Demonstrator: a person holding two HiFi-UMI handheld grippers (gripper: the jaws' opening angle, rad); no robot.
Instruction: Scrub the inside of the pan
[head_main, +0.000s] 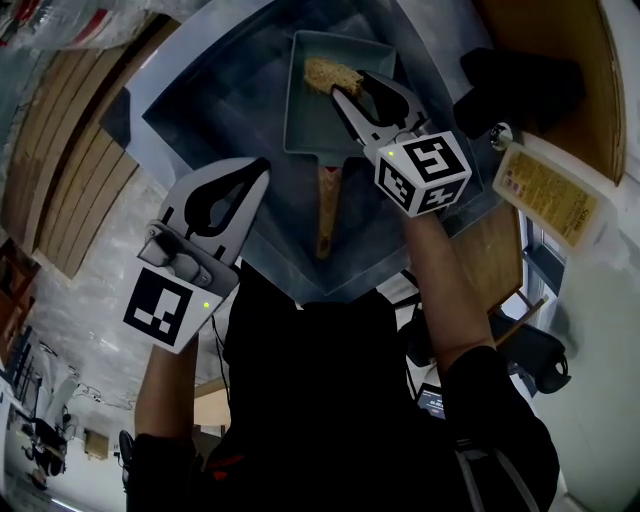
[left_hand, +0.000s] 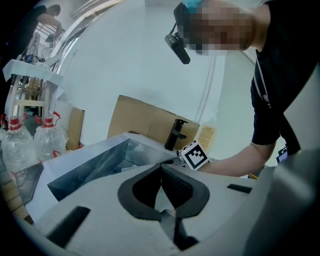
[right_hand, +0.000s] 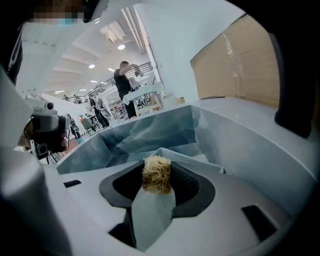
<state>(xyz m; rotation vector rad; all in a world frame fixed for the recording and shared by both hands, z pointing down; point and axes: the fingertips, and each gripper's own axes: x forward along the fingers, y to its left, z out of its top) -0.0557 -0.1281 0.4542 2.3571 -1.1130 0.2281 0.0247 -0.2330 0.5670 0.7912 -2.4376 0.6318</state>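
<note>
— Okay, what's on the right side?
— My right claw (head_main: 345, 85) is clamped on the scrubber (right_hand: 156, 175), a tan fibrous wad pinched between both pads. It's down inside the pan (head_main: 310, 125), at the far end near the rim.
— And the pan itself?
— Square, grey-green, lying in the sink (head_main: 200, 110), with its wooden handle (head_main: 327, 210) pointing back toward me.
— Left side?
— My left claw (head_main: 262, 165) hangs over the sink's left side, well apart from the pan. Its tips are together and nothing sits between them.
— Anything else around?
— A bottle (head_main: 555, 195) with a yellow label stands on the desk (head_main: 495, 250) just right of the sink, and a black tap (head_main: 520, 85) is beside it. Whether the scrubber actually presses on the pan floor, I can't tell from here.
</note>
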